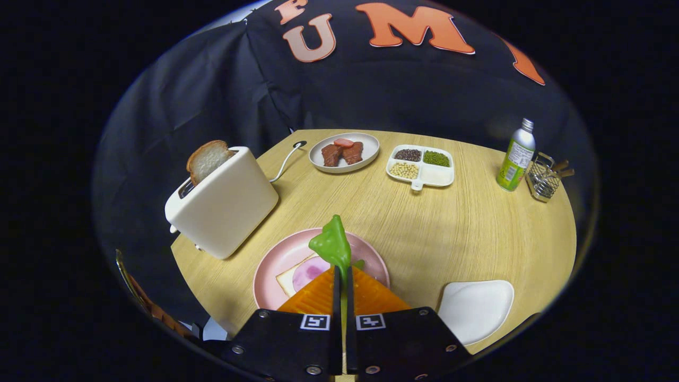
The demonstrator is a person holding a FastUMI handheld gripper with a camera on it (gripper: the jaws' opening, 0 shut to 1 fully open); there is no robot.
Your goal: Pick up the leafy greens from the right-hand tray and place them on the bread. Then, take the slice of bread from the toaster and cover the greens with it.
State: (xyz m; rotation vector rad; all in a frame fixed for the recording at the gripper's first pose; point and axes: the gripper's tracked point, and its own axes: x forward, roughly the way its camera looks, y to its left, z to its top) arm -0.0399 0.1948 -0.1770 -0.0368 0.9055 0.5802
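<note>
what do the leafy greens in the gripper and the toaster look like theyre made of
Leafy greens, clamped in the shut gripper: probably soft plastic or rubber, glossy, uniformly bright green. Toaster: seemingly cream plastic or painted metal, smooth with a soft sheen.

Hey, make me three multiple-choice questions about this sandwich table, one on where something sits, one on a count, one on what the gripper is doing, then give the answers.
1. Where is the slice of bread?
A. in the toaster slot
B. on the white tray
C. beside the bottle

2. How many sections of the divided dish hold beans?
A. one
B. three
C. four

3. What is the gripper doing?
A. open above the toaster
B. shut on the leafy greens, over the pink plate
C. shut on the bottle

Answers: 1 A, the slice sticks up from the slot. 2 B, the fourth section looks bare. 3 B, both fingers pinch the greens.
</note>
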